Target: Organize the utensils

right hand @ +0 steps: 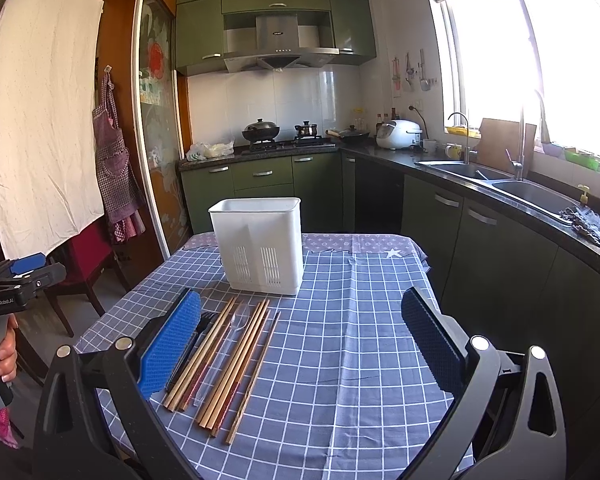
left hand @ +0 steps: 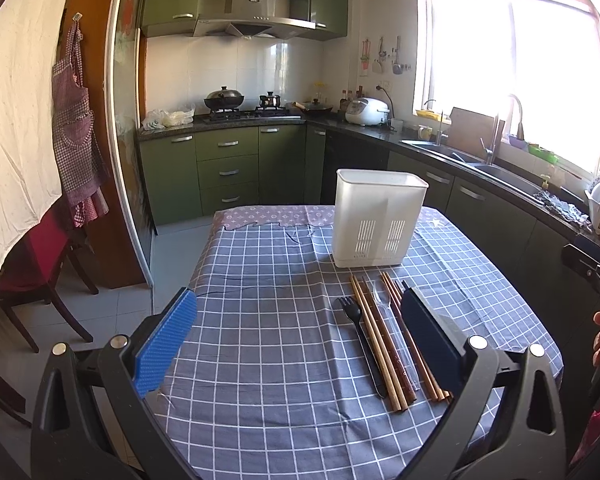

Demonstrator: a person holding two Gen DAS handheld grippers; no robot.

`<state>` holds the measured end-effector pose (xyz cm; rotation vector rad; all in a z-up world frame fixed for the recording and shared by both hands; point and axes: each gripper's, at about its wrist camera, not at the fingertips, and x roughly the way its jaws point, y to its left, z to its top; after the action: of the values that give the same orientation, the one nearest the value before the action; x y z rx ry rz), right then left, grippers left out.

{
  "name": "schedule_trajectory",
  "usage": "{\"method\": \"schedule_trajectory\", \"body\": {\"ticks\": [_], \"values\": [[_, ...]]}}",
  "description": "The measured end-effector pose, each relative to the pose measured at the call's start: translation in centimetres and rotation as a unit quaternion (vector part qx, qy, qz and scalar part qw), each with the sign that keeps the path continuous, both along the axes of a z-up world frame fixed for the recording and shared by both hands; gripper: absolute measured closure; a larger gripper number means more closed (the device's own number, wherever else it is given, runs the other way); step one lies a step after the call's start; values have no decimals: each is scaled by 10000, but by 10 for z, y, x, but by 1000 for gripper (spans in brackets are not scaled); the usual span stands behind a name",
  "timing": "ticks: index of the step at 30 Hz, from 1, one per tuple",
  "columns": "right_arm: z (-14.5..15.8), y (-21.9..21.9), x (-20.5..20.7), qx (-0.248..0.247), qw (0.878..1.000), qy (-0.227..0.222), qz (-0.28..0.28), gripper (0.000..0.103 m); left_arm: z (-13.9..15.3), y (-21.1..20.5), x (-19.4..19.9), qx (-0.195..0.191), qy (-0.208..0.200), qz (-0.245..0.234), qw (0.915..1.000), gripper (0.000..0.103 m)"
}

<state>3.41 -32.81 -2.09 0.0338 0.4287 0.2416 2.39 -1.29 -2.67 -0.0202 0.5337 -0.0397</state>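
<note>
Both grippers, left gripper (left hand: 296, 340) and right gripper (right hand: 300, 344), are held wide open and empty, so one chopstick (right hand: 256, 376) from the row just before the white holder (right hand: 260, 248) is best pinched mid-shaft and dropped in upright.

A home kitchen. Green cabinets (right hand: 260, 176) run along two walls under a steel range hood (right hand: 278, 46); a wok (right hand: 261, 130) sits on the gas stove, a rice cooker (right hand: 398, 134) and sink (right hand: 460, 170) line the counter, and an apron (left hand: 74, 120) hangs by the door.
</note>
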Motion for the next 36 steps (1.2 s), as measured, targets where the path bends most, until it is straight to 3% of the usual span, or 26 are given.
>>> {"method": "schedule_trajectory", "body": {"ticks": [6, 12, 18, 22, 24, 27, 30, 36], "values": [[-28, -2, 45, -409, 9952, 876, -175, 4, -33, -13, 62, -175, 1157, -189, 9929, 6], [-62, -7, 95, -384, 9841, 1736, 34, 4, -72, -34, 123, -714, 2403, -592, 9663, 6], [-81, -6, 116, -325, 9746, 2204, 212, 4, -99, -60, 164, -510, 3092, -660, 9473, 8], [-85, -6, 116, -336, 9736, 2242, 276, 4, -112, -63, 177, -539, 3475, -541, 9346, 38], [-89, -6, 117, -333, 9728, 2275, 288, 4, -114, -62, 179, -517, 3561, -425, 9320, 50], [-92, -4, 119, -344, 9716, 2320, 317, 4, -117, -62, 181, -530, 3636, -347, 9294, 57], [-93, -3, 119, -329, 9713, 2328, 360, 4, -119, -64, 183, -511, 3661, -271, 9288, 75], [-92, -2, 115, -300, 9730, 2245, 446, 4, -133, -74, 193, -340, 3755, -126, 9261, 81]]}}
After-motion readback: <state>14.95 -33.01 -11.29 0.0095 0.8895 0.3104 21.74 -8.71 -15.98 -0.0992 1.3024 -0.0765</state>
